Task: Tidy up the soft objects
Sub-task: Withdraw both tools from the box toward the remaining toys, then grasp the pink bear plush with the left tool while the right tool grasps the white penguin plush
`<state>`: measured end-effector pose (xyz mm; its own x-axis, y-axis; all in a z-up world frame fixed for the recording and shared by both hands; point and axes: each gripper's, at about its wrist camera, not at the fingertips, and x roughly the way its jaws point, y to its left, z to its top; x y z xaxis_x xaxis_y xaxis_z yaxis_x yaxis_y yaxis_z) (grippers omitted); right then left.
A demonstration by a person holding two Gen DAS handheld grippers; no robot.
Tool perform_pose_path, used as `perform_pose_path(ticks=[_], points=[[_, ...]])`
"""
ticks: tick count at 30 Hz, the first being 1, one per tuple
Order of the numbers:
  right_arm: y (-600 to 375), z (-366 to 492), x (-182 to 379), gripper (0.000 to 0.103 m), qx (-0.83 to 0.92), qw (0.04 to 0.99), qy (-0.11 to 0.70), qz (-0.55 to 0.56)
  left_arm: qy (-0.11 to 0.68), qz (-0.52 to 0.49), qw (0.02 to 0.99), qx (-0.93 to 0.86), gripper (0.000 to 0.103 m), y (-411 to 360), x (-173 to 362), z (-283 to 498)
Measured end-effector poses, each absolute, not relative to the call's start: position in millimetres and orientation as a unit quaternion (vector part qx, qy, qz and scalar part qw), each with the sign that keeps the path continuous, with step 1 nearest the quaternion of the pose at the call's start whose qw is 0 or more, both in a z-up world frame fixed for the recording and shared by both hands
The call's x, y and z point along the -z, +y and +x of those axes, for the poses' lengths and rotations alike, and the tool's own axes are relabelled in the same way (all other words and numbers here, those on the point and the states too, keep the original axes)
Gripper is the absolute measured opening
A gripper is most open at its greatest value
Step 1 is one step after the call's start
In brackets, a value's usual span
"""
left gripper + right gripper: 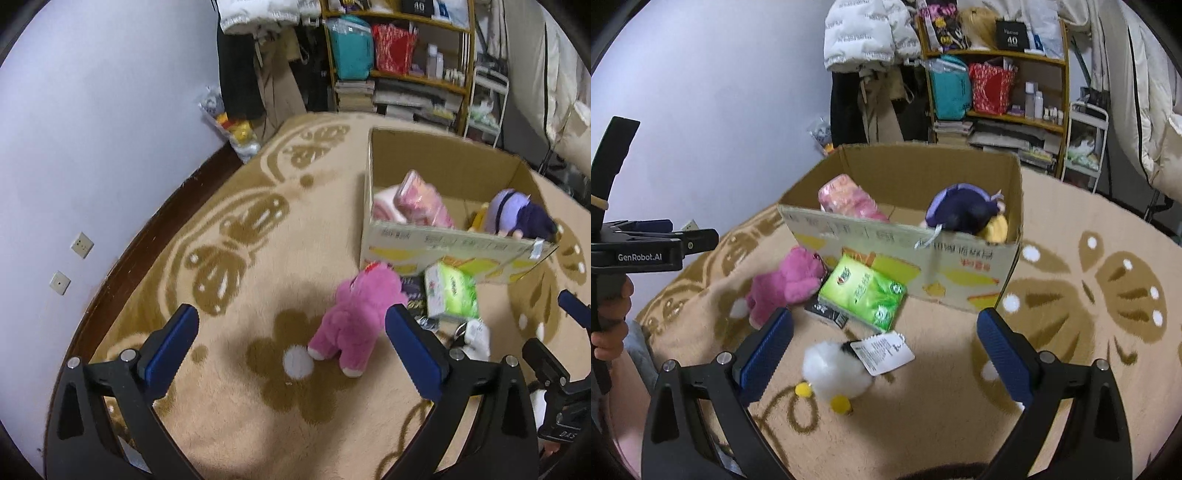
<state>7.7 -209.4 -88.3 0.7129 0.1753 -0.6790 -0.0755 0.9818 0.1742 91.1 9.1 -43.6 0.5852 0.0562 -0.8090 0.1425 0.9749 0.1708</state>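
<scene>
While both jaws stand spread and hold nothing, the left hand-held gripper [291, 343] hangs above a pink plush bear [356, 314] on the beige patterned carpet [240, 424], and the right hand-held gripper [884, 345] hangs above a white fluffy toy [833, 371], near an open cardboard box [905, 254].
</scene>
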Motion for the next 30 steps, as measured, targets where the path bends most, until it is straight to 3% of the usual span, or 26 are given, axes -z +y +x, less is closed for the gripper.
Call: perform_pose_path(ticks=[13, 21, 30], points=[[-188.3, 27.8, 121.3, 0.103, -0.112, 0.899, 0.418, 0.070, 0.515, 0.111, 0.849, 0.039, 0.100, 2.1, 79.7, 115.4], [-176.4, 45.4, 152.1, 0.098, -0.134, 0.867, 0.475, 0.060, 0.549, 0.118, 0.825, 0.061, 0.100, -8.9, 103.4, 126.4], [-181.4, 55.2, 177.4, 0.056, -0.117, 0.848, 0.512, 0.064, 0.580, 0.128, 0.800, 0.086, 0.100, -19.9, 125.8, 141.5]])
